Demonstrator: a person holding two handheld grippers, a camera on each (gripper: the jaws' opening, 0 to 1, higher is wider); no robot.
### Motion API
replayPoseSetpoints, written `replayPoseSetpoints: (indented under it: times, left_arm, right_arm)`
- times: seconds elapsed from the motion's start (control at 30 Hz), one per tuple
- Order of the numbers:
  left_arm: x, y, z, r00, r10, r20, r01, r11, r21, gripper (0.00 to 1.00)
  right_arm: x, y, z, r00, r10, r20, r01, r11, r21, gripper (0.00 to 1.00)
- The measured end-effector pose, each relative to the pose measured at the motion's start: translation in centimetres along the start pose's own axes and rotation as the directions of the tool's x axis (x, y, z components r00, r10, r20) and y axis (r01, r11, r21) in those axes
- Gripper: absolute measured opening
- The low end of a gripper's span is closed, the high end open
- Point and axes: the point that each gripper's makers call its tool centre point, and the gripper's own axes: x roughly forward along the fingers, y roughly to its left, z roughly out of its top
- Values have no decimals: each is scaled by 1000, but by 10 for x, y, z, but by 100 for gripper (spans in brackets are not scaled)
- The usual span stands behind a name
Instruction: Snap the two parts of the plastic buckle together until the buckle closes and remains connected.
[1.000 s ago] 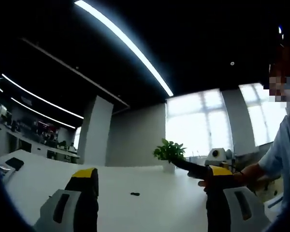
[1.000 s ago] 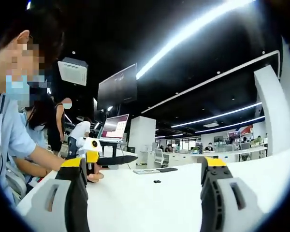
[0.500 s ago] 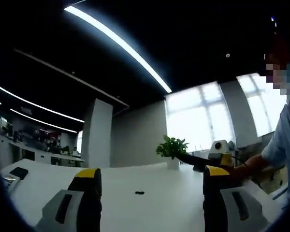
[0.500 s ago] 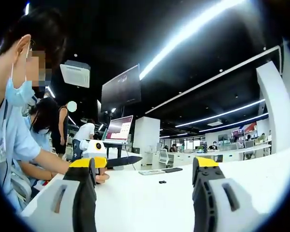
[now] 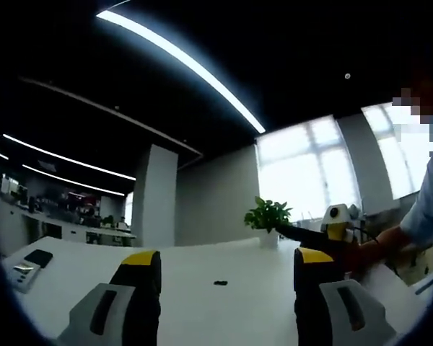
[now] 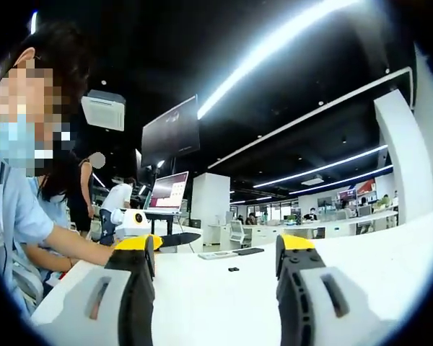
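Both grippers hover low over the white worktop (image 5: 224,317), jaws parted and holding nothing: the left gripper (image 5: 224,265) and the right gripper (image 6: 215,249). Farther out between each pair of jaws, a small dark buckle (image 5: 220,282) lies on the worktop, well apart from them. Beyond it stands a potted plant (image 5: 268,216).

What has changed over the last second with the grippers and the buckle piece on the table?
Both grippers' jaws have narrowed: left gripper, right gripper. Neither has taken hold of anything. The small dark buckle piece lies untouched on the white table, still far ahead of both grippers.
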Motion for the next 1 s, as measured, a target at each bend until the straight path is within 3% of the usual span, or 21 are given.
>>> replayPoseSetpoints:
  times: [0.2,0.33,0.5,1.0]
  left_arm:
    - [-1,2,-3,1000,1,-24,-2,1000,-11,70]
    - [-3,10,-3,999,33,-22,-34,999,-37,78]
    - [-5,15,-1,998,57,-10,-58,996,-63,77]
    - [-6,22,-6,995,97,-37,-99,994,-41,78]
  right_arm:
    - [2,0,-5,1000,-1,-16,1,1000,0,70]
    - [4,2,-7,1000,3,-22,-3,1000,-2,70]
    - [2,3,-9,1000,3,-28,-3,1000,0,69]
    - [0,2,-11,999,-11,-32,12,1000,8,68]
